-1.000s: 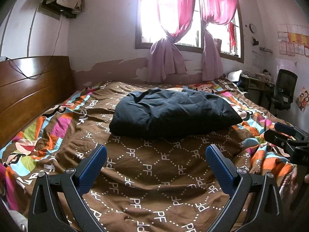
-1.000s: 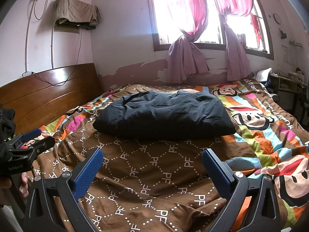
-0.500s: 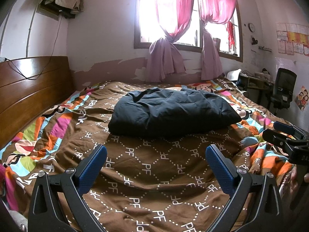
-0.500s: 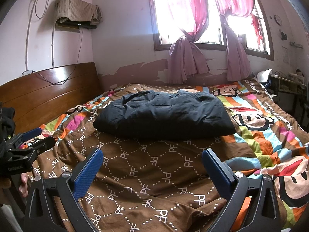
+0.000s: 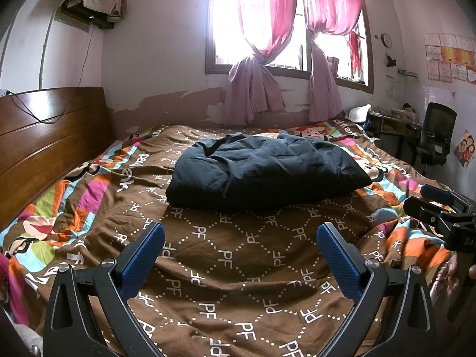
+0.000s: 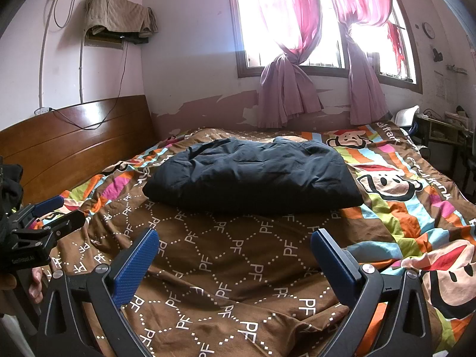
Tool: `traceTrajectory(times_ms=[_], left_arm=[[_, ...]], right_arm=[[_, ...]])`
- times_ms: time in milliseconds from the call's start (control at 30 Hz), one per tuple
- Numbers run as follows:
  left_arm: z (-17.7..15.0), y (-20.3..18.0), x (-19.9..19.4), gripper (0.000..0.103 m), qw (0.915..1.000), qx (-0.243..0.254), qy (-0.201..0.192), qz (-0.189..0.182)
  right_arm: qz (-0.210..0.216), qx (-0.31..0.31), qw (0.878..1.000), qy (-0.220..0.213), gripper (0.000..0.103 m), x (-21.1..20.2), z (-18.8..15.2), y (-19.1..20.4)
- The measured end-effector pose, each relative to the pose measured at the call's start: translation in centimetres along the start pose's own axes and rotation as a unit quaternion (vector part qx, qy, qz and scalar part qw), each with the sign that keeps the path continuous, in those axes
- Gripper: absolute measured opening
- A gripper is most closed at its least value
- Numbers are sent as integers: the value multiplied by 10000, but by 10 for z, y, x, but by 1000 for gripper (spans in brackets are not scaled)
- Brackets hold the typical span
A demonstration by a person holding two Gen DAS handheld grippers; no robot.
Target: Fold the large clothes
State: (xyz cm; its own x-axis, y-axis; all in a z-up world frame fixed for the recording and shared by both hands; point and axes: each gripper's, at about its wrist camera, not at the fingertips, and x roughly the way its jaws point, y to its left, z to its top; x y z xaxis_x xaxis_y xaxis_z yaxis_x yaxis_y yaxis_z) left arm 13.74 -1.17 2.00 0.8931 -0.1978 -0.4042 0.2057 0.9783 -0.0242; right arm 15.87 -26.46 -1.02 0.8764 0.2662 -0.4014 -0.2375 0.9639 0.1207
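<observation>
Bedspread (image 5: 238, 267) under dark garment (image 5: 261, 172); office chair (image 5: 435, 134) in left view only

A home bedroom: bed (image 5: 89, 208) with wooden headboard (image 5: 44, 136), pink curtains (image 5: 261, 29).

"PF" all over bedspread (image 5: 238, 255)

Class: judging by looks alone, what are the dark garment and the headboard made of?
Garment: seemingly padded woven fabric, matte, since it is puffy with soft creases. Headboard: probably varnished wood, since it is brown, glossy and reflects light.
</observation>
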Motion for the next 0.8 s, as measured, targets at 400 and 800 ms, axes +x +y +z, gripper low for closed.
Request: traceTrajectory(times_ms=[400,800], left_arm=[[-2,8,1,101,9989,3,73,474],[-6,13,3,101,9991,12,79,424]], right_arm=[[-3,0,10000,-3,103,0,0,0],[-5,1,10000,3,103,0,0,1]])
